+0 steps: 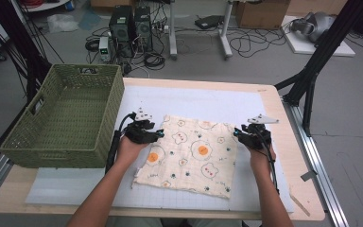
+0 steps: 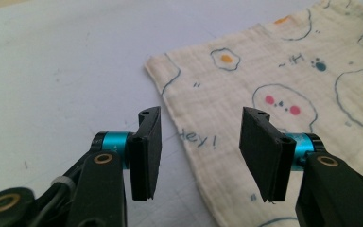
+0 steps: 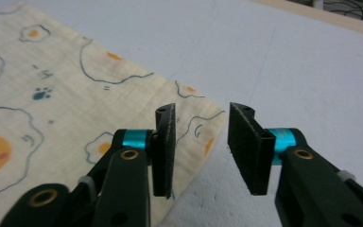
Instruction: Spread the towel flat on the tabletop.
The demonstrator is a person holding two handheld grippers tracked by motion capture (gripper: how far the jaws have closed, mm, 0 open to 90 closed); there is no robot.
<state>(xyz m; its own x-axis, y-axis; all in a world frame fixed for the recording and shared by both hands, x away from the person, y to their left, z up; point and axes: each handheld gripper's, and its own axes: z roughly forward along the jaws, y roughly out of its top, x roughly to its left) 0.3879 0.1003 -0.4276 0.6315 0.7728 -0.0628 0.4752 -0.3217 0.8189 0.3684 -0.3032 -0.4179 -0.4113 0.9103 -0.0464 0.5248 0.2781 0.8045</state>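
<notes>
A cream cloth (image 1: 189, 156) printed with fried eggs and little faces lies flat on the white mat (image 1: 208, 99). At the cloth's far left corner my left gripper (image 1: 158, 133) is held low. In the left gripper view the cloth (image 2: 288, 71) has its left edge running between the jaws of that gripper (image 2: 201, 142), which stand apart and pinch nothing. My right gripper (image 1: 237, 133) is at the far right corner. In the right gripper view the cloth (image 3: 52, 94) has its right edge under the gap of the gripper (image 3: 201, 142), whose jaws are apart too.
A green woven basket (image 1: 52, 151) stands on the table's left side, close to my left hand. The wooden table edge (image 1: 293, 142) runs just right of the mat. Cables, computer towers and stand legs sit on the floor beyond the table.
</notes>
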